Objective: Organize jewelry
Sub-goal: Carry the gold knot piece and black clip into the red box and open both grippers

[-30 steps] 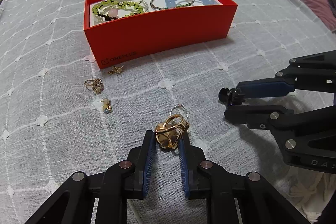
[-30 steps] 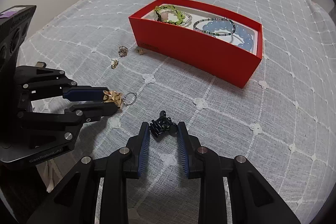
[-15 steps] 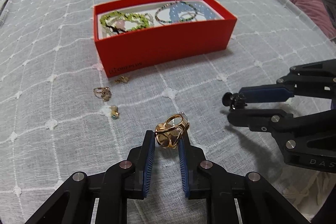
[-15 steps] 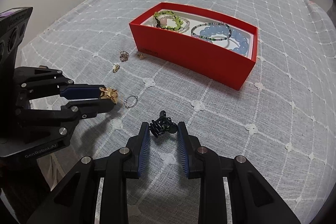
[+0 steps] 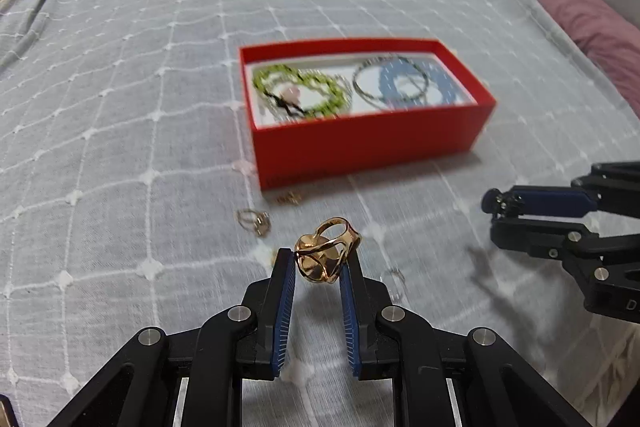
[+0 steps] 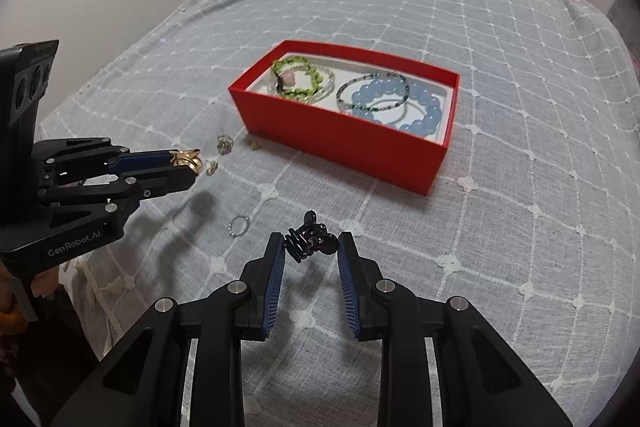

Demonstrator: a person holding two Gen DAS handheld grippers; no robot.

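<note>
My left gripper (image 5: pixel 318 261) pinches a gold openwork ring (image 5: pixel 327 254), held above the grey bedspread (image 5: pixel 120 107). Below it, small gold earrings (image 6: pixel 224 143) and a thin silver ring (image 6: pixel 238 225) lie loose. My right gripper (image 6: pixel 311 247) clamps a black hair clip (image 6: pixel 309 241). Beyond: red box (image 6: pixel 344 143) holding green bead bracelet (image 6: pixel 298 77), blue bead bracelet (image 6: pixel 416 107).
</note>
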